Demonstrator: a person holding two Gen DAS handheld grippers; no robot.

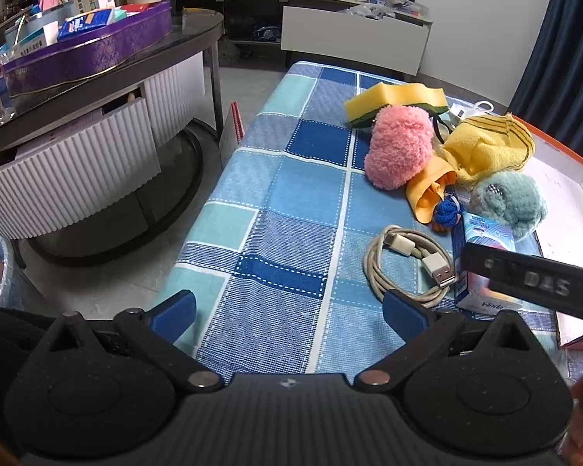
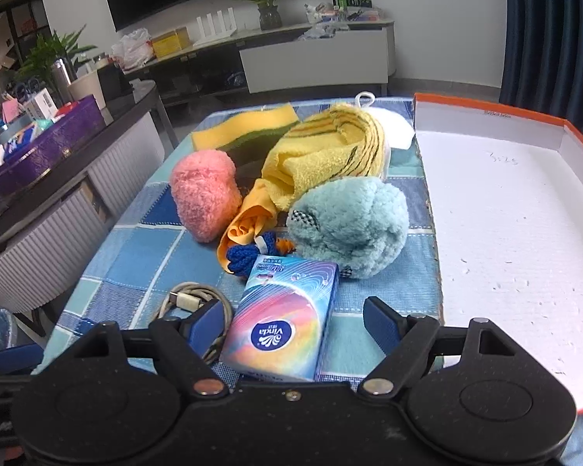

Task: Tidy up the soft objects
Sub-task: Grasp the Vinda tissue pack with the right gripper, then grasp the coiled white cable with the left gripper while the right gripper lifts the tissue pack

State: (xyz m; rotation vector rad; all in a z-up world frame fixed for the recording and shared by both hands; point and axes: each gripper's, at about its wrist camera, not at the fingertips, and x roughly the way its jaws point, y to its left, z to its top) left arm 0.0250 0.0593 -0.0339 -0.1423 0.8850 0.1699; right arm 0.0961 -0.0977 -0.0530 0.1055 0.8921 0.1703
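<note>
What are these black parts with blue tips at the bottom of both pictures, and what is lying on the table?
No robot is here. A person holds a hand-held gripper in each hand, and each carries a camera looking forward along its two blue-tipped fingers. One picture comes from the left hand-held gripper, the other from the right hand-held gripper. Both are open and hold nothing; the right one has a tissue pack between its fingers, not squeezed. On the blue checked tablecloth lie a pink fluffy piece, a teal fluffy piece, a yellow towel, a yellow sponge and a coiled white cable. An open white box with an orange rim is at the right.
</note>
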